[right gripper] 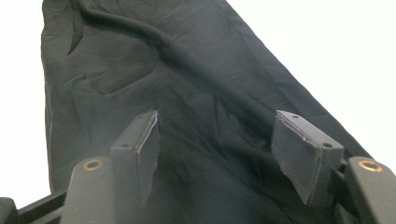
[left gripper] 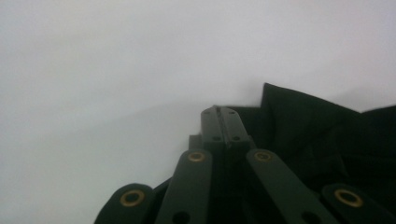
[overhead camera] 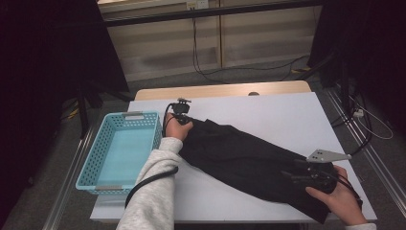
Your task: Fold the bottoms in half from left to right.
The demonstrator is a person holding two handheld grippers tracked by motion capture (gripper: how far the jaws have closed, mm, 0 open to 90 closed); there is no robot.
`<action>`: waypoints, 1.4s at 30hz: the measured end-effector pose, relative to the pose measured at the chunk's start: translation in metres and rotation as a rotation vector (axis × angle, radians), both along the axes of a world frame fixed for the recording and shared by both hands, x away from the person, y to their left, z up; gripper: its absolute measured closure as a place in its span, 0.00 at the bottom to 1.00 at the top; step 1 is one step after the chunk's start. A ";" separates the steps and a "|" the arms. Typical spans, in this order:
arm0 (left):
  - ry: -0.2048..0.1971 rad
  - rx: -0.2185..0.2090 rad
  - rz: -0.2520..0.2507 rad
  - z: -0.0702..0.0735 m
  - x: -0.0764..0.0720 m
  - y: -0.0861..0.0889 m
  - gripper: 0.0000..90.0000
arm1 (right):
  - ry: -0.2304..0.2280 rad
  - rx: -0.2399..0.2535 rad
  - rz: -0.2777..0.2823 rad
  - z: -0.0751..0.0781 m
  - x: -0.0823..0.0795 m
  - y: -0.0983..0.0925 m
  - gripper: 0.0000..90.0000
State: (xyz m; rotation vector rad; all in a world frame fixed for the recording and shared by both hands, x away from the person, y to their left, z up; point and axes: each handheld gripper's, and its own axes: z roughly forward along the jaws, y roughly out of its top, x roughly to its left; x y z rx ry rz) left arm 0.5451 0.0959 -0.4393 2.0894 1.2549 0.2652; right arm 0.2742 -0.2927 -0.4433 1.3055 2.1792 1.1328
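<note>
A black garment (overhead camera: pixel 249 160), a long folded piece of dark cloth, lies slantwise across the white tabletop (overhead camera: pixel 287 115), running from its upper end near the middle-left down to its lower end at the near right corner.

Your left tongs (overhead camera: pixel 183 116) sit at the garment's upper end, just beside the light blue perforated basket (overhead camera: pixel 107 158) that stands on the left of the tabletop. In the left gripper view the left tongs (left gripper: pixel 222 122) are together, the two pads meeting in a thin seam. The black cloth (left gripper: pixel 322 135) lies right behind and to the right of the tips; whether a fold of its edge is pinched in that seam you cannot tell, since no fabric shows between the pads. The tips rest low over the bare tabletop.

Your right tongs (overhead camera: pixel 294 175) rest over the garment's lower end, with the grey three-cornered plate on top. In the right gripper view the right tongs (right gripper: pixel 217 140) stand apart, one pad at each side, and the wrinkled black fabric (right gripper: pixel 154 70) spreads beneath and beyond them. The pads press on nothing; the cloth lies flat between them, with a raised seam or fold running slantwise from the far left towards the right pad.
</note>
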 end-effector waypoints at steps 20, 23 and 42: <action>-0.079 0.044 -0.062 -0.008 -0.018 -0.010 0.73 | 0.005 -0.004 0.024 0.000 -0.002 0.005 0.35; -0.083 0.066 -0.035 -0.013 -0.016 -0.006 0.73 | 0.005 -0.006 0.028 0.000 -0.001 0.005 0.35; -0.044 0.051 -0.006 -0.008 0.001 -0.012 0.99 | -0.003 -0.007 0.038 0.000 0.000 0.006 0.35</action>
